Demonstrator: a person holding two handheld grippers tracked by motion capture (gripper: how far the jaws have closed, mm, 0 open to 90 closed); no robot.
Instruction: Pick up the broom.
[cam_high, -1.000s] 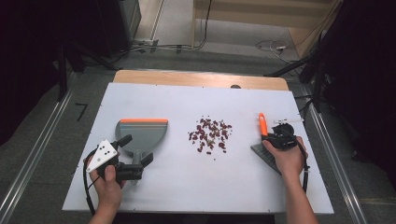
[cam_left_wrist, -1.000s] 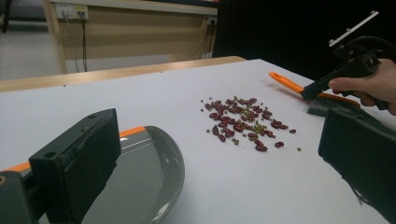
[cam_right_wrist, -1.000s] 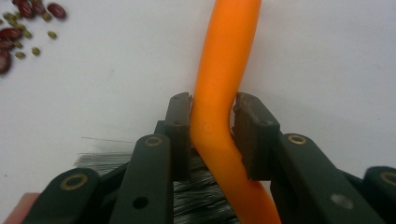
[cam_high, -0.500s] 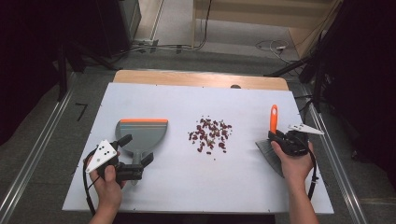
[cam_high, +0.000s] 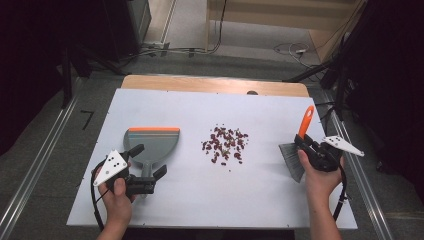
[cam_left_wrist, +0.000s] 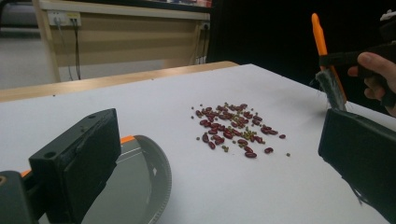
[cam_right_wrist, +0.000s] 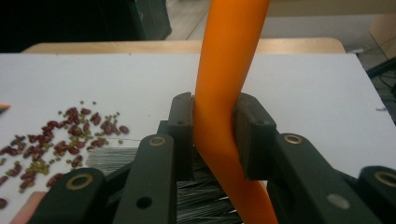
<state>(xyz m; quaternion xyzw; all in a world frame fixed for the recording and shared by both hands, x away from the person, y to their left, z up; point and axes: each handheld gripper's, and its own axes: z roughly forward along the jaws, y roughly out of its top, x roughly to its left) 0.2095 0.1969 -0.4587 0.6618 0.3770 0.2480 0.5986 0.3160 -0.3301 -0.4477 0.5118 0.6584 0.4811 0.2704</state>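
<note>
Nearby, grey dustpan (cam_high: 151, 145) bare, beans (cam_high: 225, 144) loose on table (cam_high: 260, 195).

The desk (cam_high: 280, 115) has a white top, with a strip of bare wood (cam_high: 200, 84) along its far edge, and it stands on a grey carpeted floor (cam_high: 50, 150). Metal rails (cam_high: 30, 185) run along the floor past the left and right edges of the desk, and loose cables (cam_high: 165, 49) lie on the floor beyond its far edge. Dark curtains (cam_high: 30, 60) close off both sides of the room, while a pale wooden panel (cam_left_wrist: 116, 39) with a socket strip (cam_left_wrist: 63, 17) stands behind the far edge.
</note>
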